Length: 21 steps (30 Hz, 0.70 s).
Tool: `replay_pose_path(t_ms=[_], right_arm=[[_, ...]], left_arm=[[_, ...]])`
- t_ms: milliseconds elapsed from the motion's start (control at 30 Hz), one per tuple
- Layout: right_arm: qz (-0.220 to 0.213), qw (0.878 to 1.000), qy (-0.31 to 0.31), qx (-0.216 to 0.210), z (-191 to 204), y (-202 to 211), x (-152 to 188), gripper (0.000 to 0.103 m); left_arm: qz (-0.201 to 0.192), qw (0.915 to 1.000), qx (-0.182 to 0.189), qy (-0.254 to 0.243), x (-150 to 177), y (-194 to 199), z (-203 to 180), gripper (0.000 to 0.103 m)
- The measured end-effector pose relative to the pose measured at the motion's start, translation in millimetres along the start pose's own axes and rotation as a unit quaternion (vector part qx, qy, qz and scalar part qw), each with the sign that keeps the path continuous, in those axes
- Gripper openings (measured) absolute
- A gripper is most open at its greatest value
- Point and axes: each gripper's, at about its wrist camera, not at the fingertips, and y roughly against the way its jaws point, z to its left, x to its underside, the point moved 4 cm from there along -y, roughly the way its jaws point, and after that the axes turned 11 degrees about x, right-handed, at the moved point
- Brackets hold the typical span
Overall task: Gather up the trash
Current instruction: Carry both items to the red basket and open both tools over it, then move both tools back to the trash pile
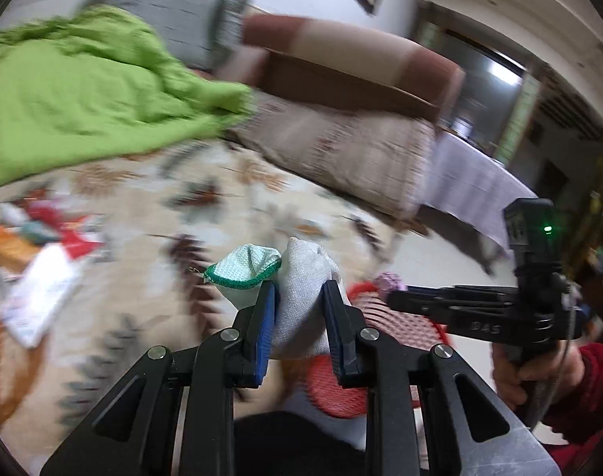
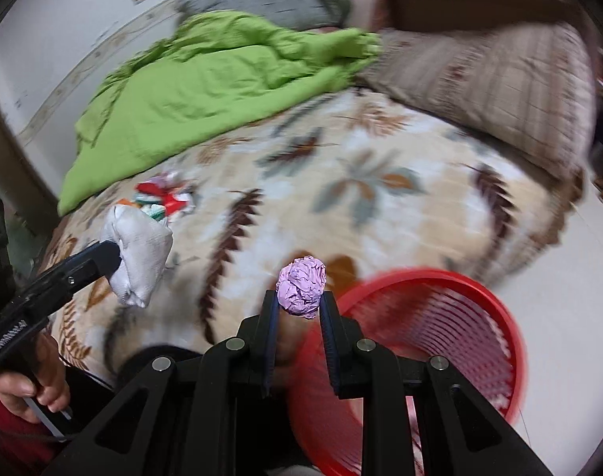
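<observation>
Left gripper [image 1: 297, 289]: jaws clamped on a white cloth bundle [image 1: 301, 301], which fills the whole gap between the blue pads [image 1: 263, 325]. A pale mesh piece with a green stitched edge [image 1: 244, 267] pokes out at the top left of the bundle.
Left gripper from the other side: in the right wrist view it [image 2: 115, 256] comes in from the left edge, the white cloth bundle [image 2: 140, 254] bulging past its tips, held up in the air above the bed.
Right gripper [image 2: 299, 305]: jaws narrow and pinching a crumpled purple paper ball [image 2: 302, 291] right at the fingertips, most of the ball standing proud of the tips.
Right gripper seen from the left wrist: it [image 1: 392, 289] reaches in from the right, the purple paper ball [image 1: 388, 281] at its tip, the person's hand [image 1: 535, 369] in a red sleeve on the handle.
Red basket [image 2: 495, 305]: on the pale floor just beside the bed's edge, mouth open, below and right of the purple ball. The ball hangs near its left rim.
Remaining trash: a small heap of red, green and white wrappers [image 2: 162, 198] on the leaf-patterned bedspread [image 2: 341, 198], near the green quilt [image 2: 206, 83].
Open room: broad bare bedspread between the grippers and the pillow [image 2: 495, 87]; bare floor beyond the basket.
</observation>
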Motion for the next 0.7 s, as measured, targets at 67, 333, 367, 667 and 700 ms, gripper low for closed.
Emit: replay_pose_path(t_ms=[67,333,367,667,700], right_arm=[[0.003,1.0,-0.014,0.013,-21.2,6.7,7.1,0.023],[0.017,0.996,-0.067,0.052,-80.8,15.3,32.9,0.041],[0.014,0.996,-0.076,0.053,-85.4,16.4,33.2,0.045],[-0.008,0.996,-0.083,0.026,-76.9,19.2,14.4,0.045],[-0.009,0.997,-0.079,0.016,-69.5,18.1,11.9,0.045]], left_arm=[[0.02,0.9993,0.03,-0.004,1.2,-18.7,-18.0,0.023],[0.091,0.9925,0.081,-0.011,16.5,-82.3,-67.3,0.039],[0.092,0.9924,0.081,-0.011,17.0,-84.9,-70.3,0.04],[0.051,0.9983,0.024,0.013,10.6,-58.0,-45.9,0.068],[0.045,0.9988,0.015,0.014,10.0,-52.5,-41.7,0.069]])
